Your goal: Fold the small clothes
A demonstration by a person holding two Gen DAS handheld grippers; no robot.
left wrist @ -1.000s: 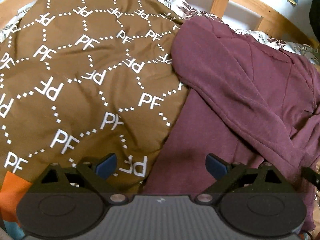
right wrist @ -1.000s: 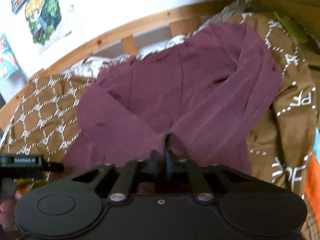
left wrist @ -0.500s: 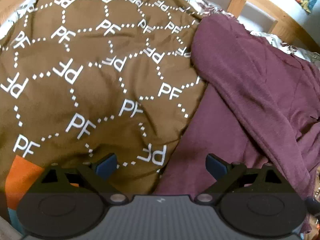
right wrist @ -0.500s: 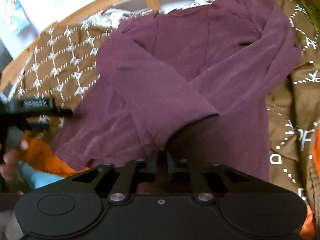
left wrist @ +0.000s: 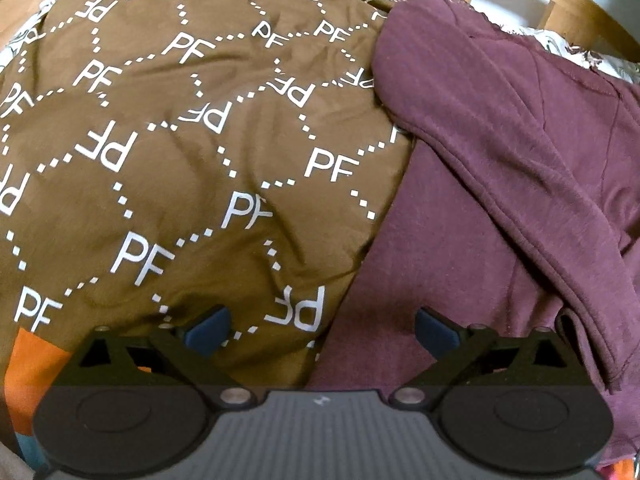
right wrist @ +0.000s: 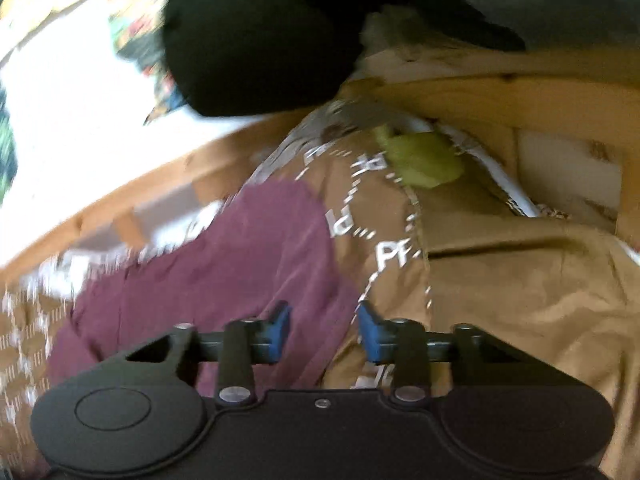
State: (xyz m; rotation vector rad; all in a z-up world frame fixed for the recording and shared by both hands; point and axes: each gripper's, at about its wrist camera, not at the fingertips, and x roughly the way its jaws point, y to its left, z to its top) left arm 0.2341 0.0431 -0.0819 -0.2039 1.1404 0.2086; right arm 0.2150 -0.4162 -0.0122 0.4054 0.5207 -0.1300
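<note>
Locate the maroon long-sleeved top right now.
The maroon long-sleeved top fills the right half of the left wrist view, lying on the brown PF-print blanket, below the wooden bed rail.

Maroon long-sleeved top, soft knit, spread flat on brown PF-printed duvet toward its right side, neckline near the wooden bed rail; one sleeve folded diagonally across the body.

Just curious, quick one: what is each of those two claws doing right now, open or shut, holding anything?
Left gripper: open, holding nothing, over the shirt edge.
Right gripper: open, holding nothing.
</note>
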